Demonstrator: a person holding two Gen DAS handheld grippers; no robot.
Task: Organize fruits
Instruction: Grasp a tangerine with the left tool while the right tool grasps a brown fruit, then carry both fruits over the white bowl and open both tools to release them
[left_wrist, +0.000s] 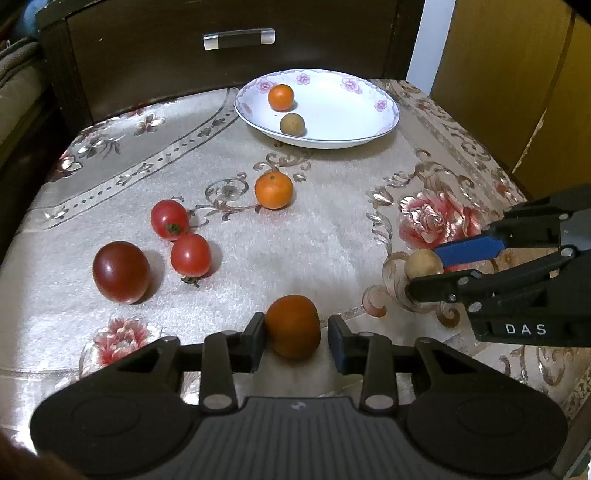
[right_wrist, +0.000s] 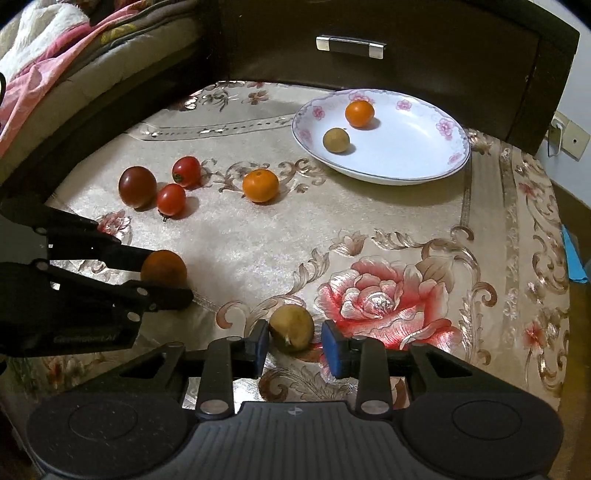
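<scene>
A dark orange tangerine (left_wrist: 292, 332) lies on the cloth between the fingers of my left gripper (left_wrist: 296, 326), which stands open; a thin gap shows at the right pad. A small brown fruit (right_wrist: 291, 326) sits between the fingers of my right gripper (right_wrist: 294, 332), also open, with a gap on its right side. Each gripper shows in the other's view: the right gripper (left_wrist: 424, 267) and the left gripper (right_wrist: 166, 275). A white flowered plate (left_wrist: 354, 110) at the back holds a tangerine (left_wrist: 280, 97) and a brown fruit (left_wrist: 292, 124).
Loose on the flowered tablecloth (left_wrist: 258, 251) lie another tangerine (left_wrist: 273, 190), two red tomatoes (left_wrist: 169, 219) (left_wrist: 190, 255) and a dark tomato (left_wrist: 121, 271). A dark wooden cabinet with a drawer handle (left_wrist: 239, 38) stands behind the table. Bedding (right_wrist: 55, 55) lies to the left.
</scene>
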